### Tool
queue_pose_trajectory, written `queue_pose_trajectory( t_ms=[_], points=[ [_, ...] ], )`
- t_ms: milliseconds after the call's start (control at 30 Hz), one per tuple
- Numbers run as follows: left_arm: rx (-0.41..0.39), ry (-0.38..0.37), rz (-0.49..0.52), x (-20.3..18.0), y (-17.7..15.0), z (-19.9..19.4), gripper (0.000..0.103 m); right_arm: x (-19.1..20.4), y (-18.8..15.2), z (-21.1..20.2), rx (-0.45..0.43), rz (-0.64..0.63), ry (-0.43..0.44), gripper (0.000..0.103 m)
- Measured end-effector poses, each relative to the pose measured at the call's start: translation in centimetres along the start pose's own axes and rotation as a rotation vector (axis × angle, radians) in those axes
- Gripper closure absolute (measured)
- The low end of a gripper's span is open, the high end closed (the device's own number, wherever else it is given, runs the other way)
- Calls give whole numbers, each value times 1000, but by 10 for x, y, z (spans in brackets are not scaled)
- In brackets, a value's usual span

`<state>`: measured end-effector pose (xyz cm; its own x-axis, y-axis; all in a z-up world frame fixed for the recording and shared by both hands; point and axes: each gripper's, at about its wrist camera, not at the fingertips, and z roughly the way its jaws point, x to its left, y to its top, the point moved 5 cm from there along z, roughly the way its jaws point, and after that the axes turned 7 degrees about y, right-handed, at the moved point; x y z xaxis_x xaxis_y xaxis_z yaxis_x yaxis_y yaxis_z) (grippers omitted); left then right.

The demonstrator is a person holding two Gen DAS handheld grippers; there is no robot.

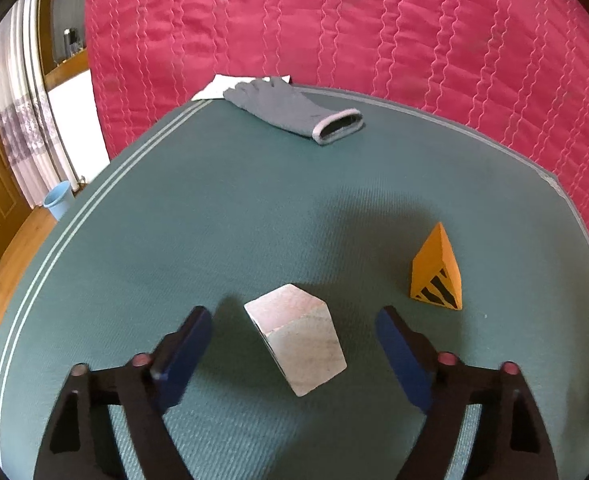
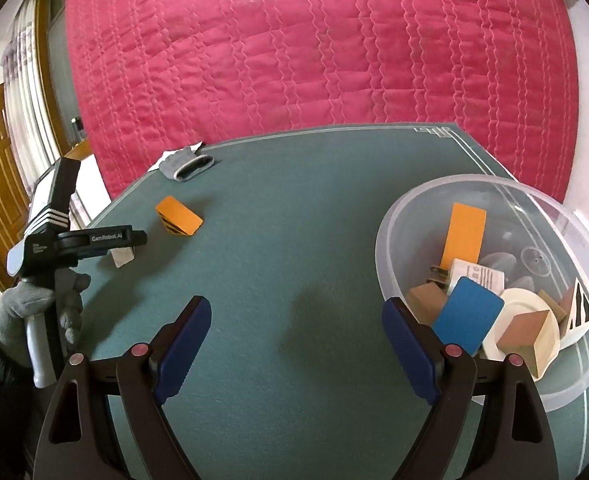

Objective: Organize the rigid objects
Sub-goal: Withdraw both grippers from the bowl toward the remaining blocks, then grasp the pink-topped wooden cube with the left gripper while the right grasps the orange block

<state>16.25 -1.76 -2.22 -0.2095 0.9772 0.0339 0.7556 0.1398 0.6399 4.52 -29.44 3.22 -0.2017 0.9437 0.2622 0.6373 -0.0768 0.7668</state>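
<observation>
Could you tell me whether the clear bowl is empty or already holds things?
It holds things: the clear bowl contains an orange card, a blue card and several blocks.

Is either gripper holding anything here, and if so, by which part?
Nothing is held. The pale wooden block lies on the green mat between the left gripper jaws, pads clear of it. The right gripper is empty.

The right gripper (image 2: 296,344) hangs open over the green mat (image 2: 294,220); the clear bowl (image 2: 394,216) of blocks, perhaps wooden, sits at its right edge.
</observation>
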Motion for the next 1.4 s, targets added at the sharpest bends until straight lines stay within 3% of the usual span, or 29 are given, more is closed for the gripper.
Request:
queue_pose_trajectory(
  t_ms=[133,200,267,567,867,1400],
  points=[
    [-3,2,-3,3,0,0,36,0,0,1,3,2,0,15],
    [-4,4,-5,4,0,0,50,0,-1,1,5,-2,-1,15],
    [-3,0,0,6,0,-2,56,0,-1,1,5,-7,-2,15],
    [-10,-17,38,11,-9,-12,71,10,1,14,44,-27,26,15],
    [-33,-55,80,18,-17,-24,72,37,18,69,130,-58,101,15],
    [-15,-103,80,17,-22,-23,72,85,58,169,249,-207,146,15]
  ],
)
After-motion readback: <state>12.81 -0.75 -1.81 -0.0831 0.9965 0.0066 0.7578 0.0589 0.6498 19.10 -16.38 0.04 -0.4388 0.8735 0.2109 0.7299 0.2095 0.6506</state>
